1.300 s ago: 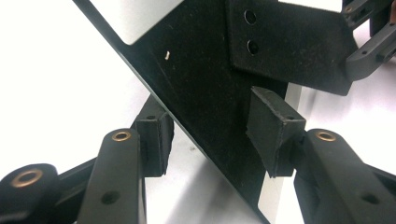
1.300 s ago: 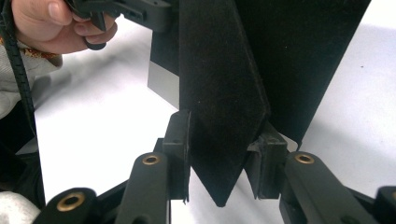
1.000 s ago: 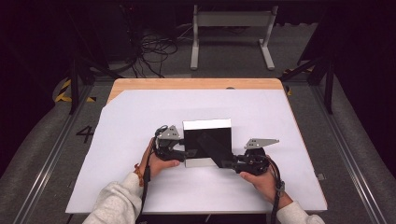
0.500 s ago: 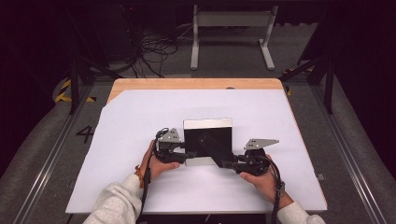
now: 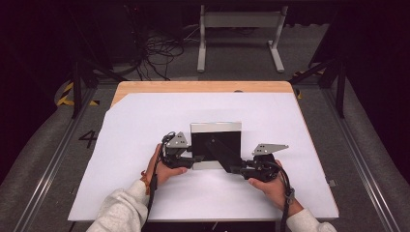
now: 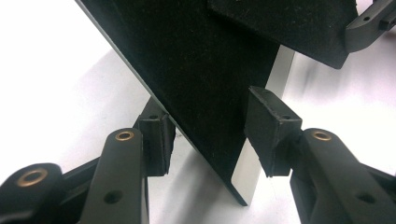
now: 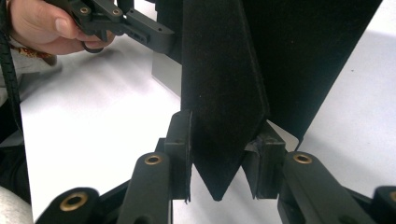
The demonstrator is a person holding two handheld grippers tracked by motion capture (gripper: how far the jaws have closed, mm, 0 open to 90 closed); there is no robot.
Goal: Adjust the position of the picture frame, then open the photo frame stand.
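Little has shifted since the earlier frames: both hands stay at the near edge of the picture frame, which lies back-up on the table. Left gripper stands released, its jaws straddling the frame's near corner without clamping. Right gripper is clenched on the tip of the easel stand, whose long axis runs straight away from that gripper across the backing. Both forearms lie low, wrists level.
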